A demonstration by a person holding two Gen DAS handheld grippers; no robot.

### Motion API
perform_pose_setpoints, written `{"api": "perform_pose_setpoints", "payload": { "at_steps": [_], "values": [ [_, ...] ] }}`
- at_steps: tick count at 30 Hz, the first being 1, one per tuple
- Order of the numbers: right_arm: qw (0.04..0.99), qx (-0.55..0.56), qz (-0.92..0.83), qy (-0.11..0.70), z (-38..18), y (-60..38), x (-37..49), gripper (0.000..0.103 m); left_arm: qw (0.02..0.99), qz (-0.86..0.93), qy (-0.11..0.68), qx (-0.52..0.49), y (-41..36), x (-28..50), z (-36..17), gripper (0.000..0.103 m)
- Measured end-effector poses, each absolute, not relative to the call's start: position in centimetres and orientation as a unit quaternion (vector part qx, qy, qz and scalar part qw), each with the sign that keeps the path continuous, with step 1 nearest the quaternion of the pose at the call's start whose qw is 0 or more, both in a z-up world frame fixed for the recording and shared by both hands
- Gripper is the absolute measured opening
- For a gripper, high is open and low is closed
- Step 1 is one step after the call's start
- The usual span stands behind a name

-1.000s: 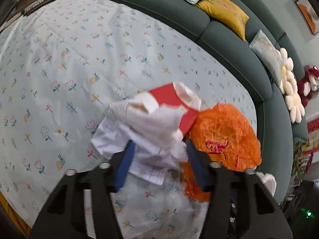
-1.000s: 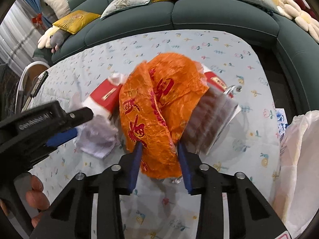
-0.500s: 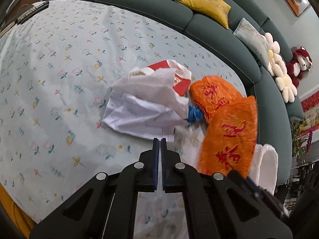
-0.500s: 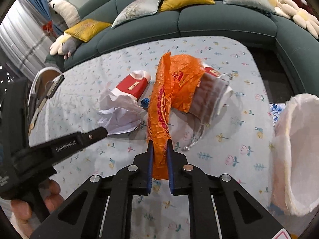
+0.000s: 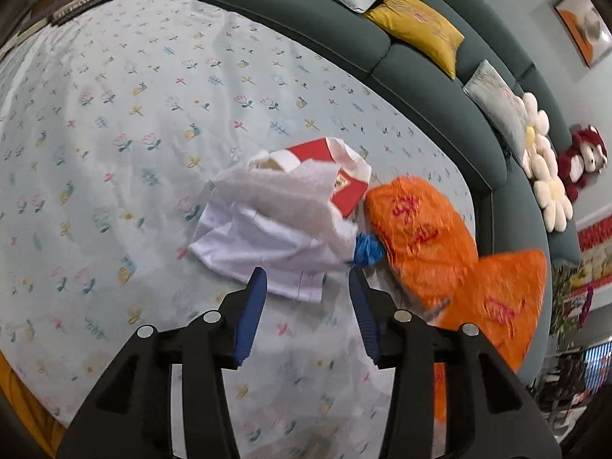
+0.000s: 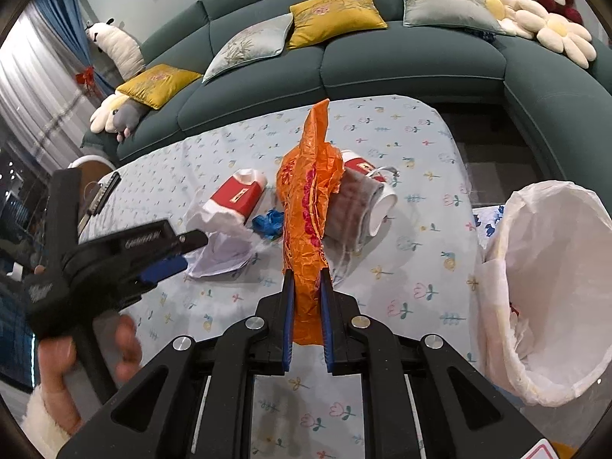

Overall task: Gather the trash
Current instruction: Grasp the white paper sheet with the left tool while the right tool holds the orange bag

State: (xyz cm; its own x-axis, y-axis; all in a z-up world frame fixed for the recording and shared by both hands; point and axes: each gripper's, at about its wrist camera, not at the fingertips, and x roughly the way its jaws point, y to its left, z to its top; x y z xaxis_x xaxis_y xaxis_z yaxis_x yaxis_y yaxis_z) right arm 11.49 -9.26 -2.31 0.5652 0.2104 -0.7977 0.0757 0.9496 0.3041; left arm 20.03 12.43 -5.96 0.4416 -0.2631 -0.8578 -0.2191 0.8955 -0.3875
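Your right gripper (image 6: 306, 294), bottom centre of its view, has its pads clamped on the lower edge of the orange plastic bag (image 6: 306, 206). The bag stands up from the jaws through mid-frame, over the table.

It looks like thin, crinkly film with red printing: light, limp and slippery, so it will probably flop and swing. Keep hold of the bunched edge. A single layer could slide out.

Your left gripper (image 5: 306, 290), bottom of its view, has just been opening. Its fingers are spread and nothing is between them. The corner of the crumpled white paper (image 5: 267, 244) lies just past the tips.

That paper looks light and holds its creases. I'd pinch a thick folded ridge rather than the flat sheet.

Beyond it, mid-frame:
- A red-and-white carton (image 5: 344, 187) lies partly under the paper and looks crushable.
- A small blue wad (image 5: 367, 250) sits just beside the orange film.

In the right view, a grey cloth wraps a white cup (image 6: 367, 206) lying behind the bag.

The bin with a white liner (image 6: 543, 279) gapes at the right edge of the frame, near the table (image 6: 420, 267). It is probably where the bag goes.
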Motion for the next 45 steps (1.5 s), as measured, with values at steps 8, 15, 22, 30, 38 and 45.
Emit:
{"api": "perform_pose_setpoints", "payload": {
  "at_steps": [8, 15, 22, 30, 38, 45],
  "values": [
    [0.866, 0.162, 0.038, 0.471, -3.3, -10.0, 12.6, 0.012, 0.804, 0.019, 0.544, -0.239, 12.8, 23.1, -8.3, 0.036],
    [0.862, 0.164, 0.046, 0.478, -4.1, -9.0, 12.8, 0.012, 0.813, -0.007, 0.541, -0.213, 12.5, 21.4, -8.2, 0.031],
    [0.86, 0.165, 0.05, 0.48, -4.0, -8.4, 11.6, 0.012, 0.799, -0.019, 0.565, -0.205, 12.5, 18.2, -9.5, 0.013],
    [0.861, 0.166, 0.044, 0.479, -4.0, -8.9, 10.0, 0.012, 0.8, -0.029, 0.558, -0.218, 12.8, 17.8, -9.6, 0.013],
    [0.86, 0.166, 0.042, 0.48, -4.1, -9.4, 10.1, 0.012, 0.801, -0.041, 0.551, -0.23, 11.7, 19.7, -9.2, 0.015],
    [0.86, 0.172, 0.043, 0.479, -4.1, -9.6, 10.4, 0.012, 0.819, -0.064, 0.535, -0.197, 10.0, 19.9, -8.1, 0.005]
  ]
}}
